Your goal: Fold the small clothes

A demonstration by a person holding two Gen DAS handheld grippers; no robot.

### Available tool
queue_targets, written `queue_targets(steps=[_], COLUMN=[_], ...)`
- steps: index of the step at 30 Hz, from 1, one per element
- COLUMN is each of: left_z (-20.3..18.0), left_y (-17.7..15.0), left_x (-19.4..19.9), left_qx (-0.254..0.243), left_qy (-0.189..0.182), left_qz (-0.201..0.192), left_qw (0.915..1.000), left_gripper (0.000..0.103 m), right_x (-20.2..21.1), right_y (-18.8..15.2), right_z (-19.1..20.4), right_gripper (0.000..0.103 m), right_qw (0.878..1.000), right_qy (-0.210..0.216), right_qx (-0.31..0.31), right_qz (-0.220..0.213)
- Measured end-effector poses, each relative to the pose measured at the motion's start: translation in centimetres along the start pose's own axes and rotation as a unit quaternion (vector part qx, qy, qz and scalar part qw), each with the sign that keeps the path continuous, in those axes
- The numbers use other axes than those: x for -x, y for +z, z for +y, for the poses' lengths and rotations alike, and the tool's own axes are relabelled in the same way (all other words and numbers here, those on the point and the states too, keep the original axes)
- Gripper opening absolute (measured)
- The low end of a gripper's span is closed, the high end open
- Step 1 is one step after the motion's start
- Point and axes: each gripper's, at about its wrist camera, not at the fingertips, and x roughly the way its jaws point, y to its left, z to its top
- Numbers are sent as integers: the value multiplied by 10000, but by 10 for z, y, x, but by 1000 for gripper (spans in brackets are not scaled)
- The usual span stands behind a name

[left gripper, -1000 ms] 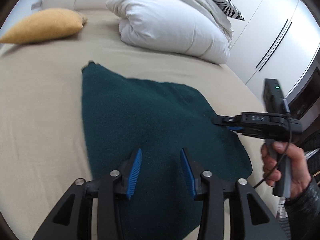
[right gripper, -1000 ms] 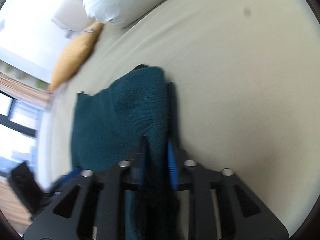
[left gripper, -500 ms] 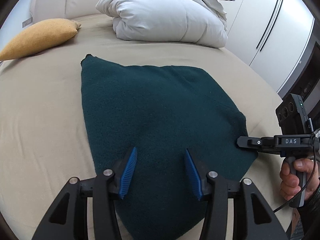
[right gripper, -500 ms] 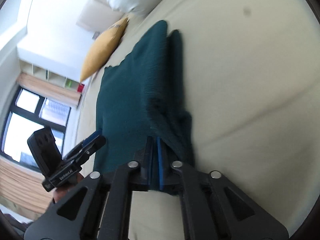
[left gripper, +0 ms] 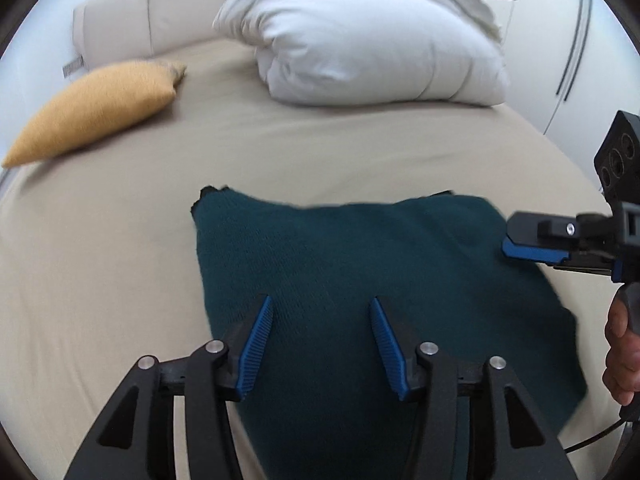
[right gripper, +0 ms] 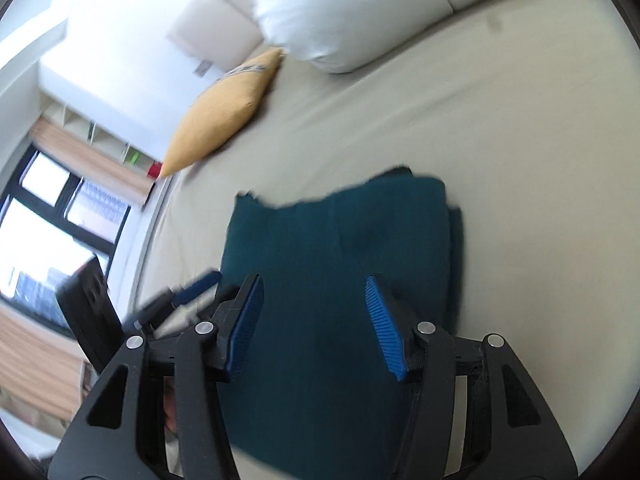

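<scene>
1. While lying flat on the bed (left gripper: pixel 280 148), dark green knit garment (left gripper: pixel 360 280) already doubled over once, layered edge showing on its right side; further folds likely left.
2. Left gripper (left gripper: pixel 321 340) over near half: fingers spread, just been opening, pinching nothing.
3. Right gripper (right gripper: pixel 314 320): fingers parted after opening, cloth released.
4. Bare sheet all round; yellow cushion (left gripper: pixel 96 108) and white duvet (left gripper: pixel 372 44) well apart.

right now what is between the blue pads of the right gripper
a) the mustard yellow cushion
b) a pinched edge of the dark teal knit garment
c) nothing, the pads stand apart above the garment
c: the right gripper has just been opening, its pads spread with nothing clamped, over the dark teal knit garment lying on the beige bed.
</scene>
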Motion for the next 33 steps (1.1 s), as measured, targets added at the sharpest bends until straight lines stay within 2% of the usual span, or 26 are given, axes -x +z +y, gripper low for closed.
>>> queue_targets(steps=[1,3,4,6,9,11,14,17,19,20,21,22,23,24,26,28,29,30,31,32,33], left_z=[6,14,16,15,18,18,20,13,6,2,-3,-7,-10,-9,-4,6,10,14,19,26,31], left_y=[-1,-3,-4,-6,-4,-5,-8,-14,-24,-32,-38,-44,-50,-52,-51,-48,-48,-49,-51,-53,-55], left_x=[-8,-14,-15,-18,-23,-22,-10,20,42,49,48,39,30,28,34,52,60,69,75,76,73], left_qx=[98,242,229,149,262,277,342,305,352,338,255,154,63,37,231,481,524,600,705,855,988], left_qy=[-101,-255,-284,-292,-358,-387,-357,-182,-258,-235,-189,-152,-84,-61,-130,-285,-273,-216,-208,-276,-366], left_qz=[30,25,3,6,79,86,67,-56,-260,-326,-291,-122,-23,-99,-68,-221,-339,-486,-569,-573,-489], left_qw=[9999,9994,9993,9995,9990,9988,9988,9994,9987,9986,9991,9997,9999,9999,9996,9982,9977,9968,9957,9943,9932], left_gripper=[62,63,63,65,66,66,66,58,57,57,57,58,59,60,60,60,60,67,71,79,80], right_x=[-16,-42,-49,-52,-53,-47,-20,5,12,11,10,6,-2,-8,-5,10,23,32,39,45,45], right_y=[12,24,25,31,34,32,26,8,-9,-21,-31,-40,-48,-53,-55,-53,-52,-50,-50,-48,-45], right_z=[-4,-18,-26,-41,-61,-65,-48,-17,1,7,8,6,-1,-9,-25,-29,-26,-25,-22,-23,-24], right_gripper=[53,50,48,35,22,20,27,27,29,36,50,55,54,50,42,45,48,59,65,69,69], right_qw=[9999,9990,9988,9977,9946,9937,9953,9982,9983,9983,9983,9985,9989,9992,9992,9988,9986,9981,9973,9965,9967], right_qy=[63,-100,-9,233,475,427,-133,97,369,424,419,320,133,106,365,402,322,180,-45,-197,-210], right_qx=[-143,-390,-449,-640,-919,-1020,-808,-207,133,284,362,425,454,391,90,-162,-86,18,80,94,94], right_qz=[71,207,212,57,-66,-183,-525,-557,-424,-294,-208,-107,-13,36,-102,-219,-416,-588,-733,-812,-785])
